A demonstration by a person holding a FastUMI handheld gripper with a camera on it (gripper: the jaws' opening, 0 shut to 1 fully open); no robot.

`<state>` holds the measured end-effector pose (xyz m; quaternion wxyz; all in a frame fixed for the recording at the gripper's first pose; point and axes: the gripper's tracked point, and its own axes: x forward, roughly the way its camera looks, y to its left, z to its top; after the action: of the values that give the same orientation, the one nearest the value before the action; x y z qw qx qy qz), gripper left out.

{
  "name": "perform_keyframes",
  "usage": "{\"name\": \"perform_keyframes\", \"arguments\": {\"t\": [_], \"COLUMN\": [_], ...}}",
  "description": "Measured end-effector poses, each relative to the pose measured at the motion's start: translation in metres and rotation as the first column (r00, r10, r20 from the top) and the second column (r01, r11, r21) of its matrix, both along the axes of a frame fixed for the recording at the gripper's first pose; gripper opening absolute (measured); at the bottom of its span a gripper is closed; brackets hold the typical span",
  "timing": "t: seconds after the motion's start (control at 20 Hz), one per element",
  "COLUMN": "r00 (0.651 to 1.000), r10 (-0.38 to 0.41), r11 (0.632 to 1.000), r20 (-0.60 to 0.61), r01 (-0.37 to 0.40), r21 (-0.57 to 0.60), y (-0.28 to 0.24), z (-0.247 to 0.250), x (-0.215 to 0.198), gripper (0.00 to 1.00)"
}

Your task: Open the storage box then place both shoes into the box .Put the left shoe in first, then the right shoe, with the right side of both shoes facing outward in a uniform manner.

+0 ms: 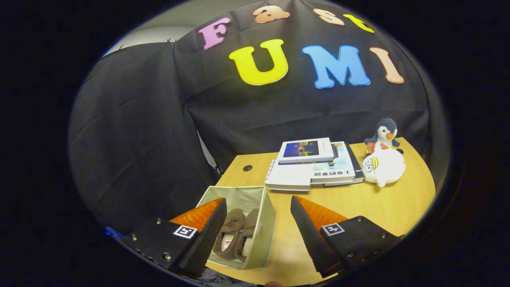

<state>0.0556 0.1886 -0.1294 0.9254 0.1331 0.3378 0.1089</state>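
An open pale fabric storage box (266,223) stands on the wooden table near its left edge. Two brown slip-on shoes (235,233) lie side by side inside it, toes pointing away from me. My gripper (255,231) hovers above and in front of the box with its fingers wide apart and nothing held. The left finger (207,235) covers the box's left wall. The right finger (308,235) is over bare table to the right of the box.
A stack of books (312,165) lies beyond the box at the middle of the table. To its right sit a white plush toy (384,167) and a penguin plush (384,133). A cable hole (247,168) is in the tabletop.
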Motion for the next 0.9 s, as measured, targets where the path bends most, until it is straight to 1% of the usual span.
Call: {"name": "perform_keyframes", "arguments": {"t": [0.15, 0.3, 0.5, 0.6, 0.9], "r00": [0.997, 0.990, 0.979, 0.968, 0.943], "r10": [-0.016, -0.036, -0.079, -0.112, -0.161], "r11": [0.999, 0.996, 0.991, 0.983, 0.970], "r20": [0.074, 0.136, 0.188, 0.224, 0.292], "r01": [0.018, 0.046, 0.098, 0.141, 0.206], "r21": [-0.036, -0.074, -0.094, -0.117, -0.130], "y": [-0.046, -0.093, -0.147, -0.178, -0.234], "z": [0.027, 0.044, 0.061, 0.068, 0.085], "x": [-0.001, -0.002, -0.011, -0.012, -0.021], "gripper": [0.98, 0.98, 0.98, 0.98, 0.98]}}
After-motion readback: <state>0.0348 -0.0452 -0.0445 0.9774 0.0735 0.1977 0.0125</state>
